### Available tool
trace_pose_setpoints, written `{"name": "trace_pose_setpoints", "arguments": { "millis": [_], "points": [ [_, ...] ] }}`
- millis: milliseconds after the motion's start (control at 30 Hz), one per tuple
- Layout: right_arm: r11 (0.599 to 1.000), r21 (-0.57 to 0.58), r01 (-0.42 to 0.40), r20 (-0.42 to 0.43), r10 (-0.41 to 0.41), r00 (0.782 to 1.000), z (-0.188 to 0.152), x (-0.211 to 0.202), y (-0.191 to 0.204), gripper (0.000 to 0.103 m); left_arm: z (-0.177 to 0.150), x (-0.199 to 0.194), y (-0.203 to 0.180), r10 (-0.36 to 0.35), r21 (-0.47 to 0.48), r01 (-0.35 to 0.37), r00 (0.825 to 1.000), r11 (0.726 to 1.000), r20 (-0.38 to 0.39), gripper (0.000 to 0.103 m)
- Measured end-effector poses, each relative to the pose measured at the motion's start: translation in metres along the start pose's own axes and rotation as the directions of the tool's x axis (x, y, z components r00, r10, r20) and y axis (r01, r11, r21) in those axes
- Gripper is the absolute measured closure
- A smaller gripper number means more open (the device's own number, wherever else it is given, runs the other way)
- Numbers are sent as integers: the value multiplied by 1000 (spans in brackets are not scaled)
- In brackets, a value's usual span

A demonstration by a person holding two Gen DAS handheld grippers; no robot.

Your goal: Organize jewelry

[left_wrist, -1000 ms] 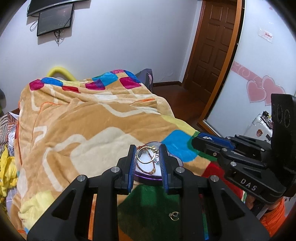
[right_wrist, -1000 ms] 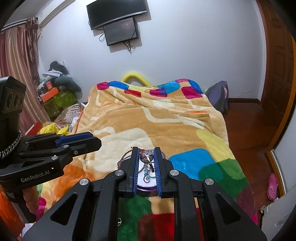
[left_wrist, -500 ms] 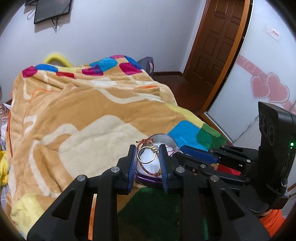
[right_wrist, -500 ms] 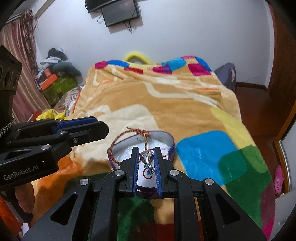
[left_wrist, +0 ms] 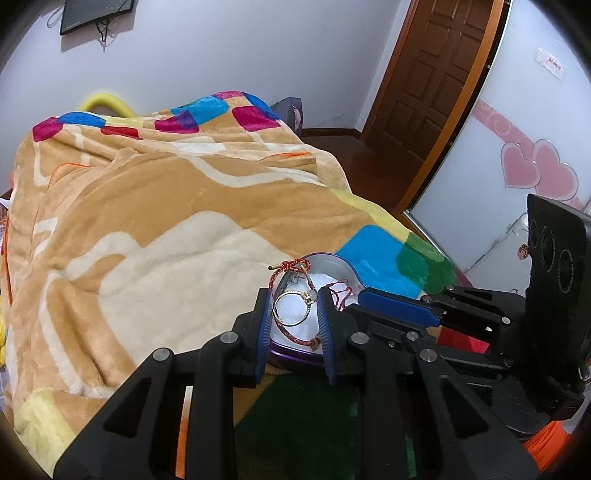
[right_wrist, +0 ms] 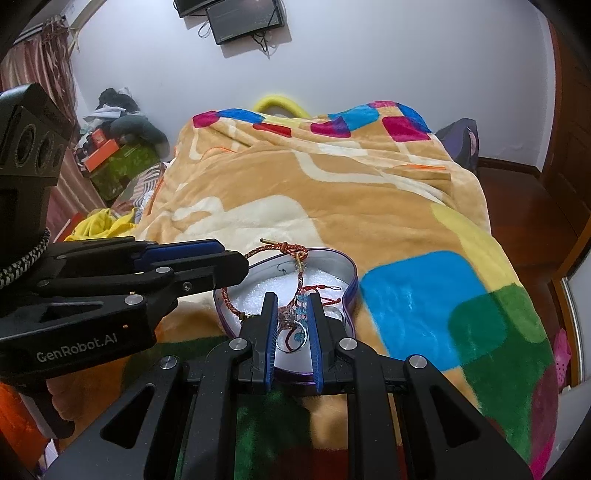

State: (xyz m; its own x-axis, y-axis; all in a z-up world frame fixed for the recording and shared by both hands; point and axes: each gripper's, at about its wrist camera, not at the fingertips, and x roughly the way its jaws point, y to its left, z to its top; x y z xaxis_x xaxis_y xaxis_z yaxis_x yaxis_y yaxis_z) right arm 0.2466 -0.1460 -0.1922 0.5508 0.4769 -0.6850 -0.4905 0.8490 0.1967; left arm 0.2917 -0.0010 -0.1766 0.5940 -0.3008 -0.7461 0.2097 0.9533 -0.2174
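Observation:
A heart-shaped purple tin (right_wrist: 351,273) with white foam inside lies on the bed blanket; it also shows in the left wrist view (left_wrist: 332,258). A red braided bracelet (right_wrist: 258,253) hangs over its rim. My left gripper (left_wrist: 293,308) is shut on a gold ring (left_wrist: 293,308) and holds it over the tin. My right gripper (right_wrist: 291,317) is shut on a beaded earring (right_wrist: 295,321) with blue and pink beads, also over the tin. The left gripper's fingers (right_wrist: 207,258) show at left in the right wrist view.
The blanket (left_wrist: 166,229) is tan with coloured squares and covers the bed. A brown door (left_wrist: 436,74) and a wardrobe with pink hearts (left_wrist: 535,173) stand at right. Clothes and boxes (right_wrist: 118,147) are piled at left. A screen (right_wrist: 243,18) hangs on the wall.
Both grippers have moved forward and down over the tin, each still holding its piece. The tin and the red bracelet now appear closer and larger.

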Motion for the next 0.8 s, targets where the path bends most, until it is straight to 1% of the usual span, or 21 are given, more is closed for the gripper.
{"name": "trace_pose_setpoints", "arguments": {
  "millis": [233, 467, 567, 633, 667, 733, 800],
  "points": [
    [1000, -17, 19, 1, -19, 1000, -1, -8, 3, 89, 2, -7, 1, -4, -15, 4, 1000, 1000, -7, 80],
    [999, -26, 43, 16, -43, 999, -1, -24, 7, 87, -2, -29, -4, 16, 5, -17, 1000, 1000, 17, 78],
    [998, -29, 48, 23, -47, 999, -3, -31, 9, 85, -6, -41, -6, 27, 10, -27, 999, 1000, 25, 75],
    [998, -32, 51, 26, -50, 998, -5, -37, 12, 80, -8, -49, -8, 34, 12, -34, 999, 999, 33, 69],
    [998, -33, 52, 27, -51, 998, -6, -39, 13, 78, -9, -52, -9, 36, 13, -37, 999, 999, 35, 68],
    [998, -36, 54, 34, -53, 998, -9, -46, 15, 71, -13, -59, -10, 42, 19, -42, 998, 999, 39, 66],
    [998, -35, 60, 40, -59, 997, -12, -51, 16, 68, -18, -64, -13, 46, 25, -47, 998, 999, 39, 66]
  ]
}}
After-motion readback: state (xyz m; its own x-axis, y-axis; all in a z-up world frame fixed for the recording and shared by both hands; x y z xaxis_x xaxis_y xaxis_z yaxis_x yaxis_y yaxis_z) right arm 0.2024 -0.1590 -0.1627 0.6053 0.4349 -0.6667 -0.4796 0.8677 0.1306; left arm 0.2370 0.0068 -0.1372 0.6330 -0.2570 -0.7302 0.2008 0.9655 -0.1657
